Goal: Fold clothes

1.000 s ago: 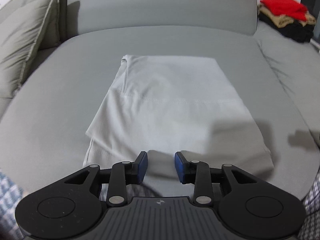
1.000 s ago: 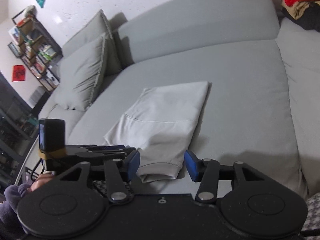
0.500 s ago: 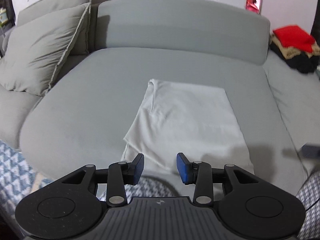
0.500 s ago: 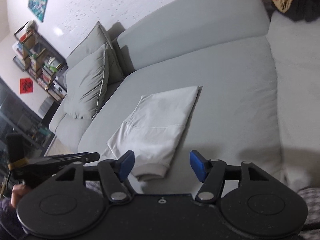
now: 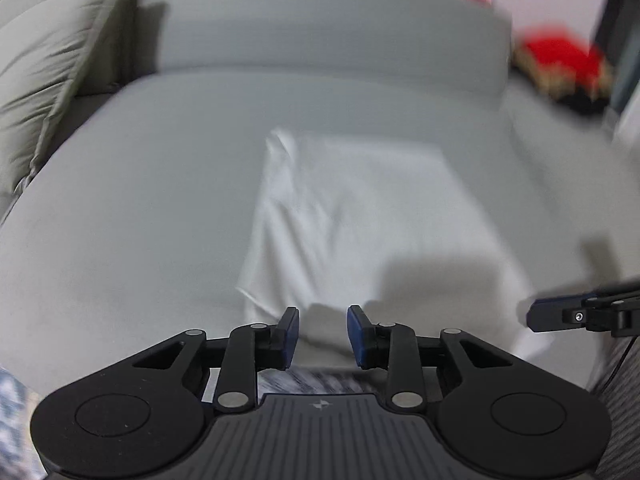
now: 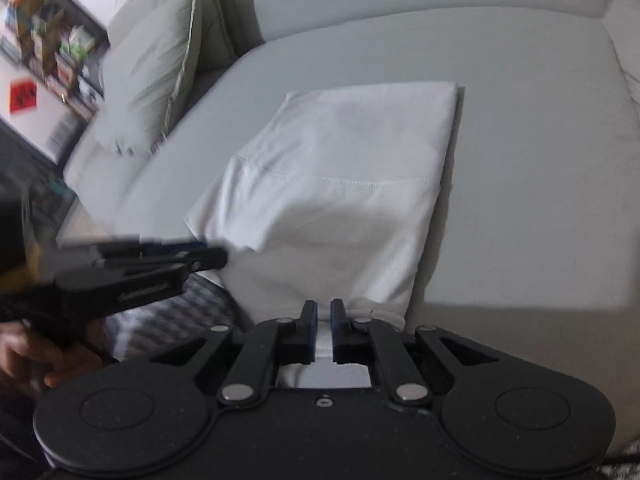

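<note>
Right hand-held gripper point(image 6: 324, 322): jaws nearly closed, pinching the ribbed hem of the white garment point(image 6: 344, 168) at its near edge. Left hand-held gripper point(image 5: 323, 334): jaws parted, empty, hovering at the same near edge. Garment: partly folded rectangle, flat on grey sofa seat point(image 6: 532, 112), cushions point(image 6: 156, 68) to the left. Judgement: take the matching corner before lifting; keep both corners level so layers stay aligned.

My fingers point(image 6: 308, 326) are matt black plastic with blue pads and small shiny metal pivot pins. The garment point(image 6: 340, 168) between them is soft, pale, smooth-knit cloth with a stitched seam; the sofa point(image 6: 540, 140) beneath is grey matt woven fabric.
</note>
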